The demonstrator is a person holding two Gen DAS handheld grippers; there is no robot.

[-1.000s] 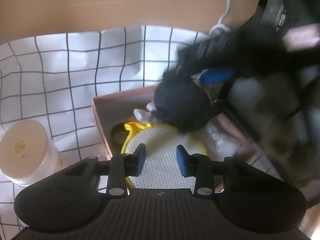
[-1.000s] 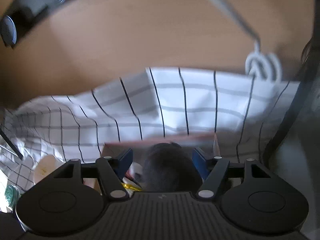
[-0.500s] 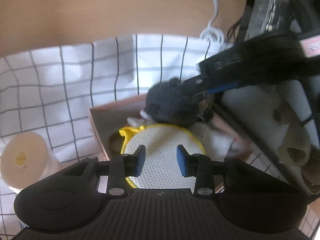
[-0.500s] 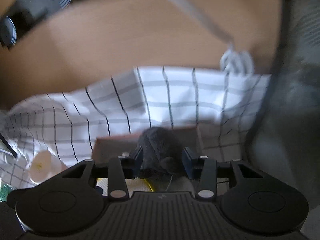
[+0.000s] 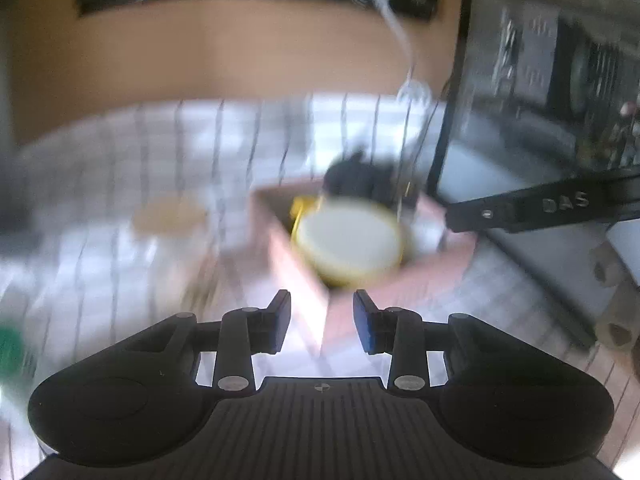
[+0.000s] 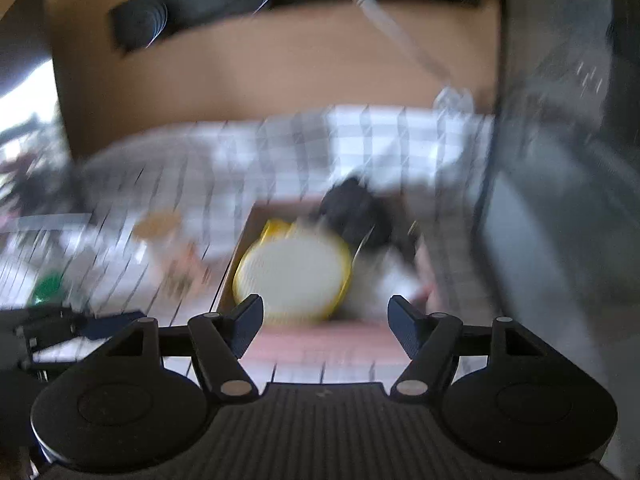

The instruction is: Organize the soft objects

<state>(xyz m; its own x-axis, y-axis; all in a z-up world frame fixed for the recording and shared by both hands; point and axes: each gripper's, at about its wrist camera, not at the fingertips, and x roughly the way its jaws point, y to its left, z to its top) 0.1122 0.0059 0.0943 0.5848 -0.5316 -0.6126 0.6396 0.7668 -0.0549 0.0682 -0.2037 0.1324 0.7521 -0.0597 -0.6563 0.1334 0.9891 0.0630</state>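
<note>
Both views are smeared with blur. Nearest, the left gripper [image 5: 322, 318] hangs with its fingers parted and nothing between them; the right gripper [image 6: 325, 326] is spread wider, also empty. Just beyond sits the pink box [image 6: 304, 338] on the checked cloth [image 6: 360, 136] covering the desk. Inside it, a yellow-rimmed white round pad [image 6: 294, 276] lies toward the front, and the dark plush toy [image 6: 354, 212] rests behind it at the far end.
</note>
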